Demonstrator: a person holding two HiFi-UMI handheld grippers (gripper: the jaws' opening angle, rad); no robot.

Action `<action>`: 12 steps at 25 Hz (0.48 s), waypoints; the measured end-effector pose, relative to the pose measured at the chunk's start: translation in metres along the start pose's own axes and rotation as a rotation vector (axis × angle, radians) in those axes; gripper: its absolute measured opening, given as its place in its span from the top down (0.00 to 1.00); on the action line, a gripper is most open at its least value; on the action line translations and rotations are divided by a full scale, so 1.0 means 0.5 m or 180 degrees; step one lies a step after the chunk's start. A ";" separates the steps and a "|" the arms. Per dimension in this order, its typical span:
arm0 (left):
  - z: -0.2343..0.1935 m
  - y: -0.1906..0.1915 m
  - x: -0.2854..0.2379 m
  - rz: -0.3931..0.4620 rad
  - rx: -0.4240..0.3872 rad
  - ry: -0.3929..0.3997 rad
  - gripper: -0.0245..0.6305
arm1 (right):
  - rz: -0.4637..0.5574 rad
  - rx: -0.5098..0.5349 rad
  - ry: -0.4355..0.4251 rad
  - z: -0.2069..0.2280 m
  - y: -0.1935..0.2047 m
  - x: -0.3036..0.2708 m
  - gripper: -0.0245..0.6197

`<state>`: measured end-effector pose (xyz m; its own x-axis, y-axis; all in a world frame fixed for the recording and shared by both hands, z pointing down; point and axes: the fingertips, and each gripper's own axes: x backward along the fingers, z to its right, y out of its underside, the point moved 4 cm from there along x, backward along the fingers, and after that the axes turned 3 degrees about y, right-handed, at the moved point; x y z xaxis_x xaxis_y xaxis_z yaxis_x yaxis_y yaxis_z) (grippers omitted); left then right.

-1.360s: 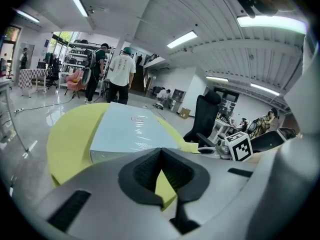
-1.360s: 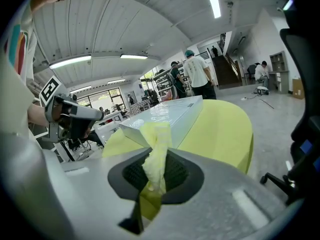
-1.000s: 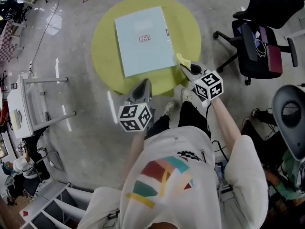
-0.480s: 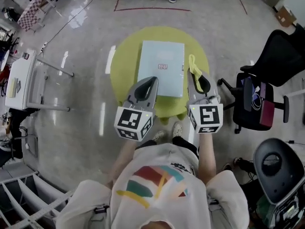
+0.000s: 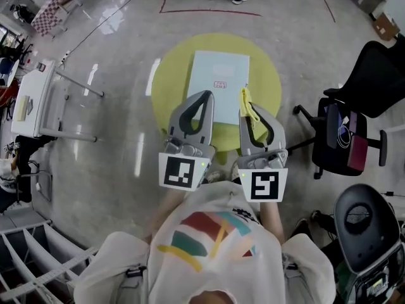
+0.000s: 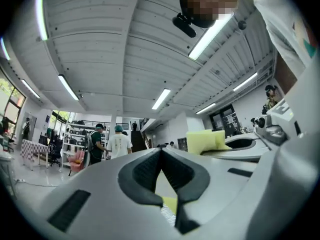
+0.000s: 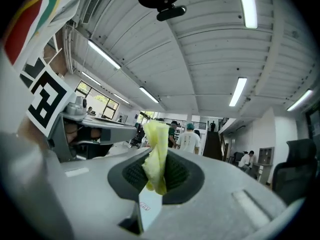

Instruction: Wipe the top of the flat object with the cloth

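Right gripper view: cloth (image 7: 156, 156) between jaws

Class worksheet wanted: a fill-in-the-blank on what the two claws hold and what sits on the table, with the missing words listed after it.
The cloth pinched in the right claw is coloured ___. The left claw is shut and holds ___. The pale blue folder lies on a table whose top is ___ in shape.
Missing words: yellow; nothing; round.
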<state>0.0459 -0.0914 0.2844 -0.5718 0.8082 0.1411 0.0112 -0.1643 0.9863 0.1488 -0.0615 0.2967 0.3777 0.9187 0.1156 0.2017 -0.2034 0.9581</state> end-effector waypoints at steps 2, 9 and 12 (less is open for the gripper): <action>0.009 0.005 -0.002 -0.0052 -0.0001 0.0014 0.94 | -0.0116 -0.0024 -0.0032 -0.001 0.016 0.001 0.92; 0.016 0.002 -0.013 -0.0103 -0.0009 0.0001 0.94 | -0.0075 -0.0121 -0.0090 0.002 0.017 -0.005 0.92; 0.017 -0.001 -0.021 -0.0094 -0.0017 -0.0035 0.94 | -0.0070 -0.0080 -0.0156 0.003 0.020 -0.006 0.92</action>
<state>0.0587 -0.0950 0.2829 -0.5629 0.8188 0.1128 -0.0101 -0.1433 0.9896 0.1510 -0.0666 0.3054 0.4175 0.9050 0.0821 0.1879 -0.1744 0.9666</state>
